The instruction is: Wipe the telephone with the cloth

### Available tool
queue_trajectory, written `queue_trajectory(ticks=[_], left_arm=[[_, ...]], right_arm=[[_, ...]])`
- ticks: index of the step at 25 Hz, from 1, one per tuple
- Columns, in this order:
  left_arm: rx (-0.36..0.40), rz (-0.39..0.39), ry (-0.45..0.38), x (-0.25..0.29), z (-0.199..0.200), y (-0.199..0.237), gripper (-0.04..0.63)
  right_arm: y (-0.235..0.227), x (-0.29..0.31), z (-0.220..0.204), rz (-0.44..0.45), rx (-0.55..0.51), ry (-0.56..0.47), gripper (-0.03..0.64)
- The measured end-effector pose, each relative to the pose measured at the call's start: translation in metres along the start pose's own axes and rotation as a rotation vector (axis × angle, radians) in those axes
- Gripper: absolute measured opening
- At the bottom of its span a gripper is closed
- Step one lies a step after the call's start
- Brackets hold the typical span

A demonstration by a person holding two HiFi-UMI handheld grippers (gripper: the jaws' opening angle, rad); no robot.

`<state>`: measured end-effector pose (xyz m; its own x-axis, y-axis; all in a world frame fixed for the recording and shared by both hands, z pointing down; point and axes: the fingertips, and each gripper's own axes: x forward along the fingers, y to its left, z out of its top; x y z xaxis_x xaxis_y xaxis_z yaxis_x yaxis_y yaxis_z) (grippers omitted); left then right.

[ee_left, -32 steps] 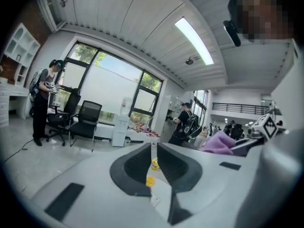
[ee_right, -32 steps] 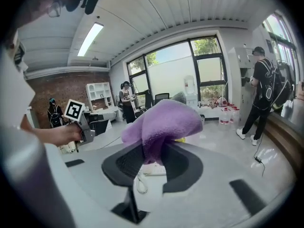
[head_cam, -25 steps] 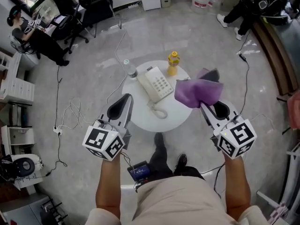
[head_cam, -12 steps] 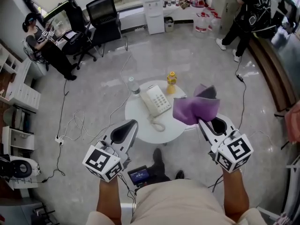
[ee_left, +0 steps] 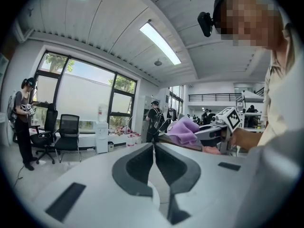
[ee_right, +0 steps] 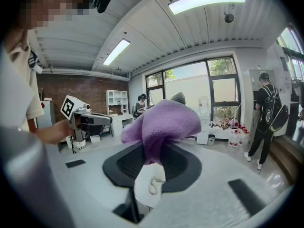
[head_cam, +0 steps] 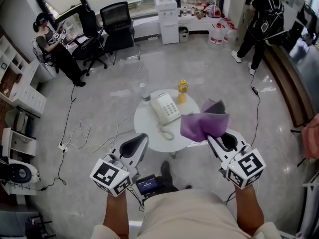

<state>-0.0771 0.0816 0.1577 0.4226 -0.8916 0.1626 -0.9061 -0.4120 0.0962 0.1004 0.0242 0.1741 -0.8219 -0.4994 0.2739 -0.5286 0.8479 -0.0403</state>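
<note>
Left gripper (head_cam: 142,140): we hold its jaws together, empty.
Right gripper (head_cam: 211,139): our jaws are clamped on the purple cloth (head_cam: 203,125).
Telephone (head_cam: 166,108): on the round white tabletop (head_cam: 146,126), apart from our cloth.

**No legible writing in view**

The digits on the telephone (head_cam: 166,108) keypad are too small to read. The yellow bottle (head_cam: 183,91) has no readable label. The left marker cube (head_cam: 110,176) and right marker cube (head_cam: 245,169) carry only black-and-white square patterns, no letters. The small screen (head_cam: 148,185) at the person's waist is illegible.
</note>
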Motion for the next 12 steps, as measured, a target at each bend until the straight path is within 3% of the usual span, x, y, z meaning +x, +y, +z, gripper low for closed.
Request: queue_trajectory(ticks=[12], left_arm=[[-0.004, 0.03, 0.01, -0.022, -0.004, -0.019, 0.018]], right_arm=[[0.019, -0.02, -0.001, 0.027, -0.012, 0.008, 0.083]])
